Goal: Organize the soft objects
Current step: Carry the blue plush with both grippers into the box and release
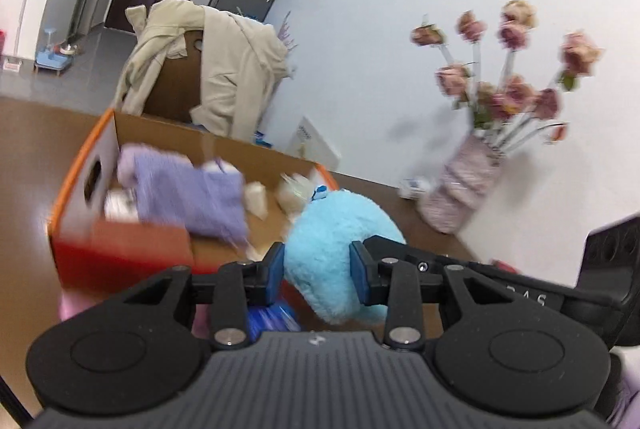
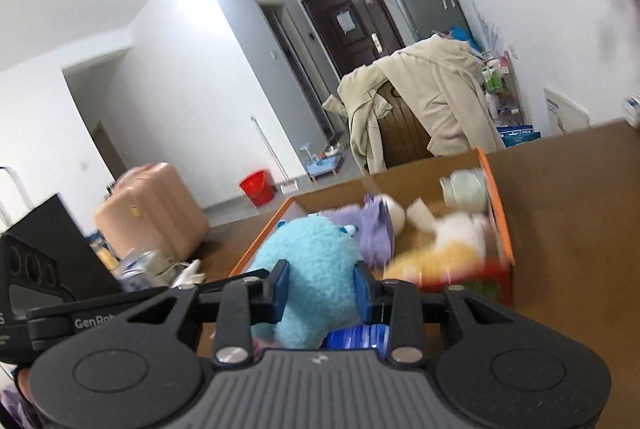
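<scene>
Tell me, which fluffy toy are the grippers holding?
The blue plush. Both grippers squeeze it, while the purple toy lies loose in the box.

Light-blue plush (image 1: 332, 253), purple plush (image 1: 188, 197), orange-edged box (image 1: 80, 169), seemingly yellow-white plush (image 2: 448, 253).

brown wooden table (image 1: 36, 157): orange-rimmed cardboard box (image 1: 86, 153) stands on it, open side up; pinkish vase (image 1: 460, 185) of flowers stands at the wall edge, well apart from the box; small white item beside vase, blurred

"GenRob", cut off, on black gripper body (image 2: 52, 321).
</scene>
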